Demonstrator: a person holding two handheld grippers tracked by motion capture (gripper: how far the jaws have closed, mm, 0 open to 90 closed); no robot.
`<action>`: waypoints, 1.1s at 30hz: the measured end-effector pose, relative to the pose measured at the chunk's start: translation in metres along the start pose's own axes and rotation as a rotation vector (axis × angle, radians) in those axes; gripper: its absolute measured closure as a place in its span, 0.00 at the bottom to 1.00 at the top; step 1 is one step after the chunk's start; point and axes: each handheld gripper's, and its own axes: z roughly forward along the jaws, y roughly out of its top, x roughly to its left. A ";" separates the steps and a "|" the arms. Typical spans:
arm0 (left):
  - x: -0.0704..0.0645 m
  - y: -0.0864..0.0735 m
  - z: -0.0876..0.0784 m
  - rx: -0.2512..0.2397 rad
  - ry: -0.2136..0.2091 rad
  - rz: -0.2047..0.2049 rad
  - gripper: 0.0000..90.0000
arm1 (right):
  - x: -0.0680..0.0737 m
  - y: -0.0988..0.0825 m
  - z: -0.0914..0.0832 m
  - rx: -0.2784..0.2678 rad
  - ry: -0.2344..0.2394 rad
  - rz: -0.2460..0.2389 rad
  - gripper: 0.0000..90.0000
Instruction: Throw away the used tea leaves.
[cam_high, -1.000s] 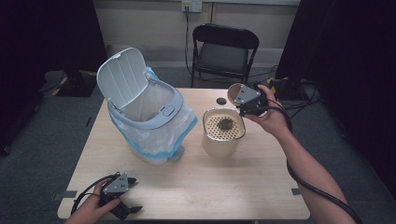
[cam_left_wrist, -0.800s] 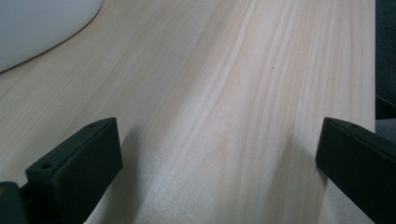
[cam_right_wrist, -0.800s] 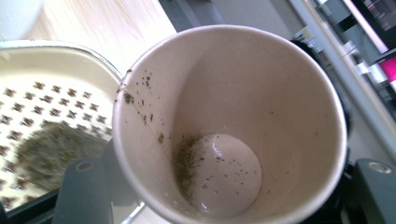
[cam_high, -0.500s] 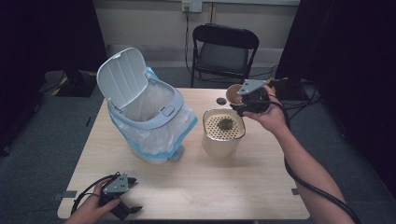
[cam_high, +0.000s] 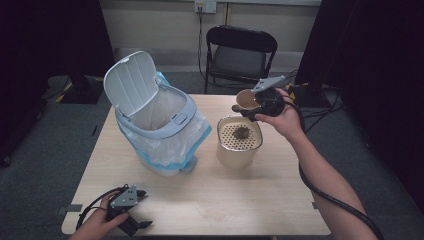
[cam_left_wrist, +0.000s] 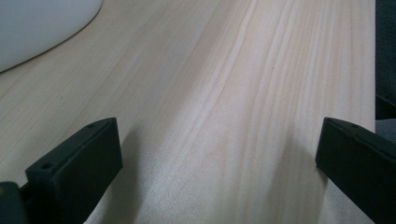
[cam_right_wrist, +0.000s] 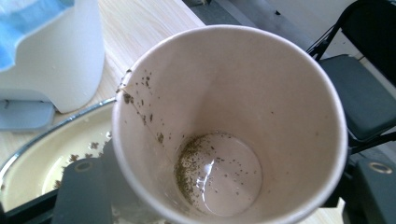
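My right gripper (cam_high: 248, 105) is shut on a paper cup (cam_high: 245, 99) and holds it in the air just behind a cream pot (cam_high: 239, 150). The cup (cam_right_wrist: 229, 126) is roughly upright, with a little liquid and wet tea leaves (cam_right_wrist: 189, 163) at its bottom and specks up its wall. A perforated strainer with a clump of tea leaves (cam_high: 241, 132) sits in the pot's top. My left gripper (cam_high: 145, 209) rests on the table near the front left corner. Its jaws stand wide open over bare wood (cam_left_wrist: 210, 116).
A white bin (cam_high: 155, 120) with its lid up and a blue-edged liner stands left of the pot. The bin's base (cam_right_wrist: 60, 56) and the pot's rim (cam_right_wrist: 28, 158) lie close below the cup. A black folding chair (cam_high: 240, 55) stands behind the table (cam_high: 225, 200).
The right hand has rolled the cup and shifted it slightly left beside the pot. The left gripper has not moved.
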 end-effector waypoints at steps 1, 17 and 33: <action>0.000 0.000 0.000 -0.003 0.000 -0.003 0.00 | 0.000 0.001 0.000 0.000 0.007 0.012 0.33; 0.000 0.000 0.000 0.001 0.000 0.000 0.00 | -0.001 0.028 -0.004 -0.007 0.072 0.077 0.33; 0.000 0.000 0.000 0.003 0.000 0.001 0.00 | 0.011 0.063 -0.012 -0.004 0.106 0.056 0.32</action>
